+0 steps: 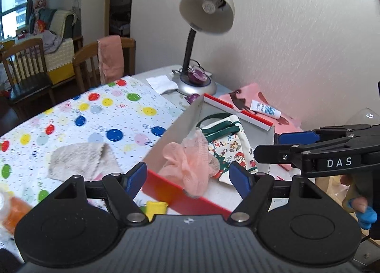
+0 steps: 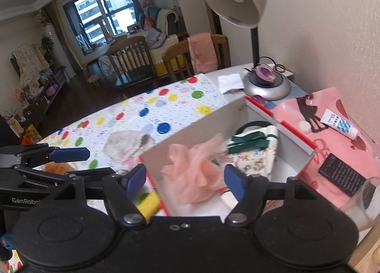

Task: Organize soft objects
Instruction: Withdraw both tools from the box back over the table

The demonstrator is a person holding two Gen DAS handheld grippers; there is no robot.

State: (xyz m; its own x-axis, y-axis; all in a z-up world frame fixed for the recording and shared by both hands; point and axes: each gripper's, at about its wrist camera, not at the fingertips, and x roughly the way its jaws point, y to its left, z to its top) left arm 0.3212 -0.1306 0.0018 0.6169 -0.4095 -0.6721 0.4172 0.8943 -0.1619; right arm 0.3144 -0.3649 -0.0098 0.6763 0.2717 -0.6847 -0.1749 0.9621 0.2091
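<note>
The box [image 2: 190,128] is white with red rims. Inside it lie a Christmas bag [image 2: 256,151] and a pink, ruffled mesh pouf [image 2: 194,173]. Both the left gripper [image 1: 190,178] and right gripper [image 2: 185,180] stand apart, holding nothing.

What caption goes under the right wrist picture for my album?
Open right gripper above a red-edged box holding a pink bath pouf and a Christmas tote bag.

"DAS" on my right gripper [image 1: 296,147], right of frame; "GenRobo" on my left gripper [image 2: 68,154], lower left; "…TMAS" on the Christmas bag [image 1: 228,147], centre.
</note>
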